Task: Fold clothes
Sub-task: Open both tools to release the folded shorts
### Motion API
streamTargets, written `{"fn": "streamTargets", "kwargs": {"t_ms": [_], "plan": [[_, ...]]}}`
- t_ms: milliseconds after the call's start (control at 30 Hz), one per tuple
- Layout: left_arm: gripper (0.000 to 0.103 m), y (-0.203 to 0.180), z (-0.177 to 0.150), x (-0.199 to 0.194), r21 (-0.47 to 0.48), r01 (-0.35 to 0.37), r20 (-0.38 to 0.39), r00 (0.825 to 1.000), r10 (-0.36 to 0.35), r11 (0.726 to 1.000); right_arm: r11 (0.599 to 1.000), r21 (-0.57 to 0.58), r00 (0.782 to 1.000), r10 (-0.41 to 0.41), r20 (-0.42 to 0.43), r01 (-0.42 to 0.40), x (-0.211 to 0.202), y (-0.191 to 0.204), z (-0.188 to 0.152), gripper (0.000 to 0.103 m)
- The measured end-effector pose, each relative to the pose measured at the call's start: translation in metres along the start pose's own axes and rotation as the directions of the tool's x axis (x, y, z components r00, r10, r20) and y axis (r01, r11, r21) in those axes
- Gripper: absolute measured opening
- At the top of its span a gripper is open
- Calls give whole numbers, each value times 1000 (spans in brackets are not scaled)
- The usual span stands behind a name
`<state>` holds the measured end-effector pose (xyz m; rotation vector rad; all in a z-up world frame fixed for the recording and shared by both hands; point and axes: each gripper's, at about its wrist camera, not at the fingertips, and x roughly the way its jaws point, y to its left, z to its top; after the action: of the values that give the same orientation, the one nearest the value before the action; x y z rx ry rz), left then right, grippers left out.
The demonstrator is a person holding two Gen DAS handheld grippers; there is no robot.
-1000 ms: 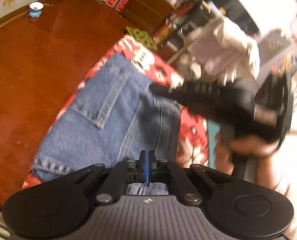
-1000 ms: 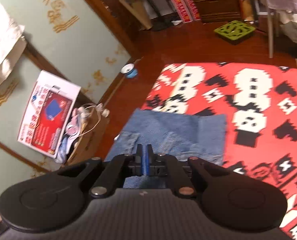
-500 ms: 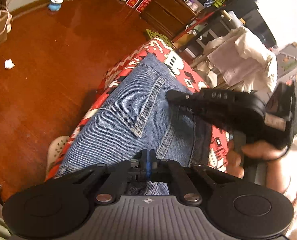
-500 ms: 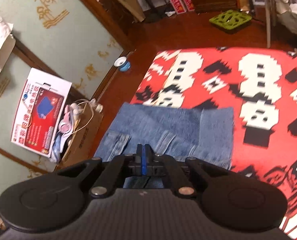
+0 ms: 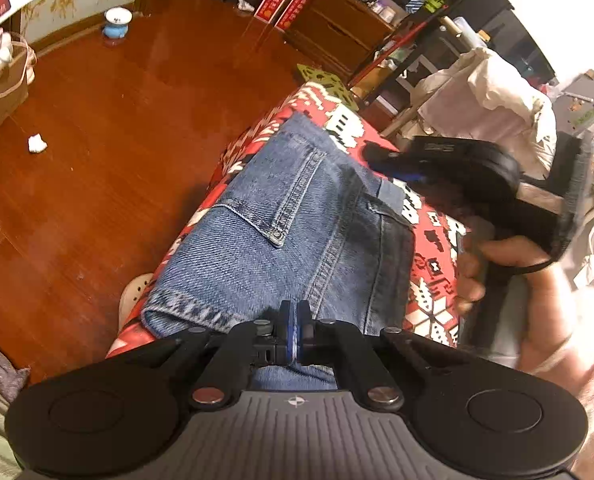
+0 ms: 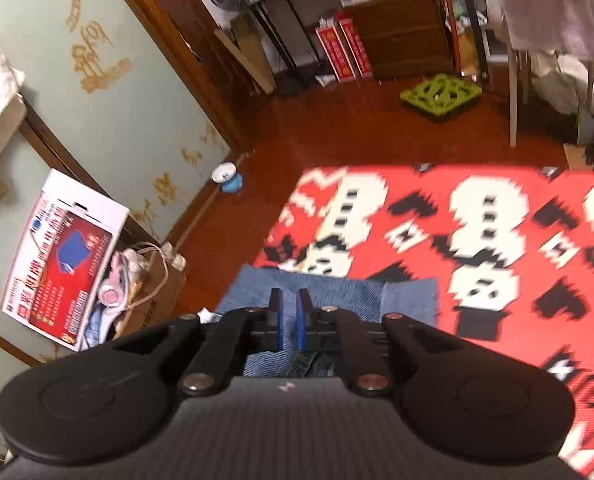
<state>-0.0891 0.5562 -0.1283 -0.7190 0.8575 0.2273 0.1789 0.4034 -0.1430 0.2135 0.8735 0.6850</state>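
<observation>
The folded jeans (image 5: pixel 297 232) lay on the red patterned blanket (image 6: pixel 477 240) at its edge by the wooden floor (image 5: pixel 109 152); the left tool (image 5: pixel 294 334) was pressed together, the right tool (image 6: pixel 288 322) slightly parted, holding nothing.

Under my claws, the red, white and black patterned blanket (image 6: pixel 477 240) carries folded blue denim jeans (image 5: pixel 297 232).

Left tongs (image 5: pixel 294 330) pressed closed; right tongs (image 6: pixel 288 317) slightly parted, gripped by a hand (image 5: pixel 505 264).
</observation>
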Motion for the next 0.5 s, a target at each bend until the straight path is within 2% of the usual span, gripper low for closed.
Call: {"fn": "streamTargets", "kwargs": {"t_ms": [67,167,233,267,300,367,433,500], "plan": [[1,-3,-5,-10,13,-3,8,1000,3,1000,1000,-4,1000,9,9,-8,-26,1,2,10],[3,-8,-13,-26,30,-4,16,1000,3,1000,1000,-14,1000,5,14,-5,-64,5,-2,25],[3,-12,-19,-35,42,-9,17,1000,9,999,1000,-22,1000,0,13,0,-88,9,-11,30],[6,-13,-23,-40,48,-16,21,1000,15,999,1000,-31,1000,-2,5,2,-100,13,-17,33],[13,-14,-27,-44,52,-25,27,999,23,998,999,-38,1000,-7,5,8,-111,16,-23,38],[27,-17,-35,-53,62,-40,35,999,37,997,998,-61,1000,-18,-6,17,-131,23,-38,42],[32,-21,-43,-60,81,-53,33,998,50,995,995,-96,999,-36,-18,34,-147,33,-54,51],[40,-26,-52,-66,101,-64,32,998,62,993,991,-124,998,-57,-15,55,-163,43,-73,69]]}}
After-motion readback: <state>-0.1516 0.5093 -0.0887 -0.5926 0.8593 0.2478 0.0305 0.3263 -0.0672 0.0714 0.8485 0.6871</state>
